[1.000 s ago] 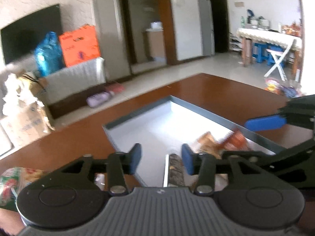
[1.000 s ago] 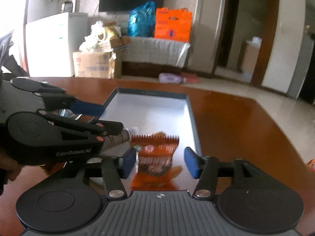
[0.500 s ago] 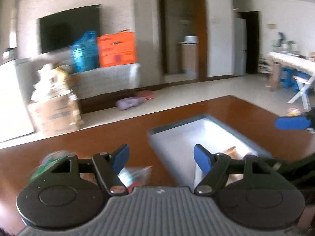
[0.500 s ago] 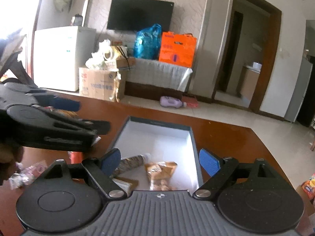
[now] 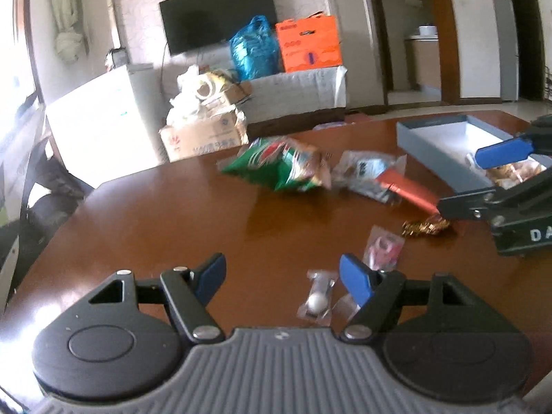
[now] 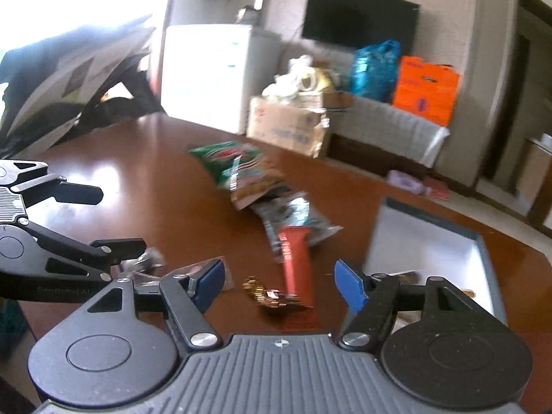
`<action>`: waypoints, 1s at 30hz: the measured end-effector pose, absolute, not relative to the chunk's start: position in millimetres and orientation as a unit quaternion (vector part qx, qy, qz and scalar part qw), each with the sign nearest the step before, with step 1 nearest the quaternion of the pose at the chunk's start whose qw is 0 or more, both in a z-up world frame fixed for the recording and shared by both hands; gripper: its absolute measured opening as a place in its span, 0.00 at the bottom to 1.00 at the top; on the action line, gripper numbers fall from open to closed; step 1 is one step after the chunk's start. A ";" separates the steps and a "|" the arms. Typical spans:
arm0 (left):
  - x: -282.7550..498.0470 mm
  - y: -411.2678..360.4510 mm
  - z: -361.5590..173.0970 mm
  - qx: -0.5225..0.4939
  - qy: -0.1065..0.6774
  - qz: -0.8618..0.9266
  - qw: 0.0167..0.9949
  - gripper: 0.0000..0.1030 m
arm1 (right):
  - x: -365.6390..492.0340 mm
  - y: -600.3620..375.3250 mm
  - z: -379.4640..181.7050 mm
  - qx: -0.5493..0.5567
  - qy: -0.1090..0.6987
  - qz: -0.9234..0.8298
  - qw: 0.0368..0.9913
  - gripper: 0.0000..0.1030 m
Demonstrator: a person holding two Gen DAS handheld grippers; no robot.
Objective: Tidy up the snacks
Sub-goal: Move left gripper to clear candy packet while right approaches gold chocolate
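- Left wrist view: the left gripper (image 5: 281,277) hovers over the brown bench (image 5: 165,214), its blue fingers (image 5: 353,283) apart with nothing between them.
- Just ahead of its right finger lie a small clear packet with a white ball (image 5: 316,299) and a pink packet (image 5: 383,246), both flat on the bench.
- Farther out, near the middle of the bench, a green snack bag (image 5: 276,165) lies beside a clear bag (image 5: 365,169), and a red bar (image 5: 408,188) rests partly on that clear bag.
- A gold-wrapped sweet (image 5: 426,226) sits close to the red bar's near end.
- The grey tray (image 5: 427,148) stands toward the right edge of the bench, with a few snacks inside at its near end.
- Right wrist view: the right gripper (image 6: 279,281) points at the gold sweet and red bar; its fingers are closing, still apart, gripping nothing.
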State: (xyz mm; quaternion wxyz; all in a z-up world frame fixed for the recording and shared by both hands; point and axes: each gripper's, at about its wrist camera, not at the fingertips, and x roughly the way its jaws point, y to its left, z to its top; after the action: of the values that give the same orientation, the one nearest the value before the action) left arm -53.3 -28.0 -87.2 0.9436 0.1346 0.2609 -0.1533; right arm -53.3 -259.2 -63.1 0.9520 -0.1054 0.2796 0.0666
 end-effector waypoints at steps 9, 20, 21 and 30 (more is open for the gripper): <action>-31.1 -38.3 -108.7 0.138 0.279 -0.169 0.935 0.71 | -34.4 -245.0 -87.9 -0.145 0.310 0.096 0.935 0.56; -20.1 -42.6 -112.9 0.126 0.275 -0.175 0.937 0.74 | -18.2 -249.4 -102.3 -0.141 0.334 0.097 0.927 0.48; -17.9 -44.5 -113.6 0.127 0.273 -0.175 0.937 0.74 | -18.0 -251.1 -102.4 -0.136 0.335 0.096 0.928 0.48; -6.7 -40.4 -114.5 0.088 0.293 -0.232 0.923 0.23 | -16.8 -250.7 -100.3 -0.124 0.344 0.096 0.926 0.37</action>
State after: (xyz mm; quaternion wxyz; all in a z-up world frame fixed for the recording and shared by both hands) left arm -6.7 -40.4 -114.5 0.9234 0.0882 0.2930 -0.2319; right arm -16.8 -250.7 -100.3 0.9256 -0.1237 0.3444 0.0964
